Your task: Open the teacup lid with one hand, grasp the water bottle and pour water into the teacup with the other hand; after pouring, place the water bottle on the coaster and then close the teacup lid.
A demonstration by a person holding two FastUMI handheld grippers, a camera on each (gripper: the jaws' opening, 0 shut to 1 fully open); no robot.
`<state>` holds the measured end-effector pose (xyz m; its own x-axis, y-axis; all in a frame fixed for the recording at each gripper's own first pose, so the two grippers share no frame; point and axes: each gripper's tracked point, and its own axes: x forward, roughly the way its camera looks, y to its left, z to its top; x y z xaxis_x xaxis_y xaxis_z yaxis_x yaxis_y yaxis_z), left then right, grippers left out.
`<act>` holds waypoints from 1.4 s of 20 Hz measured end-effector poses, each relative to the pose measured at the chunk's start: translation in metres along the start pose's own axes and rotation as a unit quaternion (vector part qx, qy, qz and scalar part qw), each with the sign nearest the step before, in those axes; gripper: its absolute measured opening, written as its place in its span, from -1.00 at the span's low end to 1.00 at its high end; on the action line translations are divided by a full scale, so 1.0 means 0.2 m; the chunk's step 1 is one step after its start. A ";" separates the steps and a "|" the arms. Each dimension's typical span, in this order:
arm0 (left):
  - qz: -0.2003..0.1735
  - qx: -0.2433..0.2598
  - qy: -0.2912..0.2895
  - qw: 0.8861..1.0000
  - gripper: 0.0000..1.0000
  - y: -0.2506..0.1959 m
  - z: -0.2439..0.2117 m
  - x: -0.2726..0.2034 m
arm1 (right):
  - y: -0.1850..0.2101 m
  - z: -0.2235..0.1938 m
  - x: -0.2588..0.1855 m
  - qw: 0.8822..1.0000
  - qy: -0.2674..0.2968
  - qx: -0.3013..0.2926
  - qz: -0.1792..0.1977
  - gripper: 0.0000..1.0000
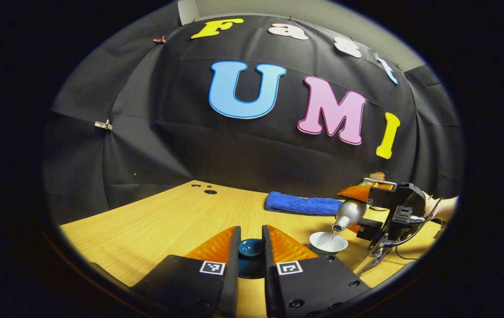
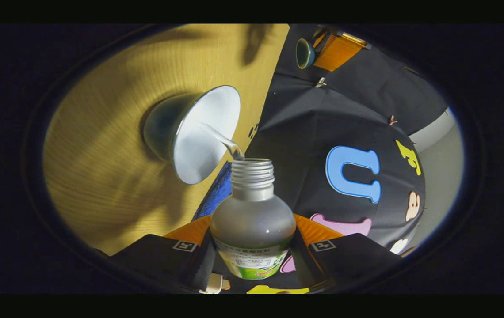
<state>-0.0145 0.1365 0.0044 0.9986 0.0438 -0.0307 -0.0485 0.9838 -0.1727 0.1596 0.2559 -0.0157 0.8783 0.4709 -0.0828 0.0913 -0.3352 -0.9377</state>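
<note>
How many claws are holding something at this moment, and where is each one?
2. The left claw holds the teacup lid above the table. The right claw holds the tilted water bottle, pouring into the teacup.

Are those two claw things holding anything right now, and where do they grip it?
The left gripper pinches the teacup lid by its sides. The right gripper clamps the water bottle around its body, tilted over the teacup.
</note>
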 end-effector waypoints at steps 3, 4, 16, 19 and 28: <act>0.000 -0.004 0.000 1.000 -0.44 0.00 0.00 0.00 | -0.02 0.00 -0.01 1.000 -0.003 -0.006 -0.001 0.54; 0.000 -0.005 -0.001 1.000 -0.43 -0.01 0.01 -0.01 | -0.03 0.00 0.00 1.000 -0.005 -0.011 -0.003 0.54; -0.002 -0.009 0.000 1.000 -0.43 0.00 0.00 -0.01 | -0.13 -0.03 0.01 0.997 -0.003 -0.071 -0.027 0.54; -0.002 -0.013 0.001 1.000 -0.43 0.01 0.00 -0.02 | -0.17 -0.03 0.01 0.997 -0.002 -0.076 -0.034 0.54; 0.001 -0.001 -0.008 1.000 -0.43 0.01 0.04 -0.05 | -0.25 -0.01 -0.02 0.992 -0.006 -0.114 -0.057 0.54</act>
<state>-0.0250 0.1389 0.0119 0.9987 0.0482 -0.0153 -0.0501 0.9834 -0.1743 0.1518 0.2700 0.0327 0.8511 0.5248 0.0146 0.2943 -0.4540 -0.8410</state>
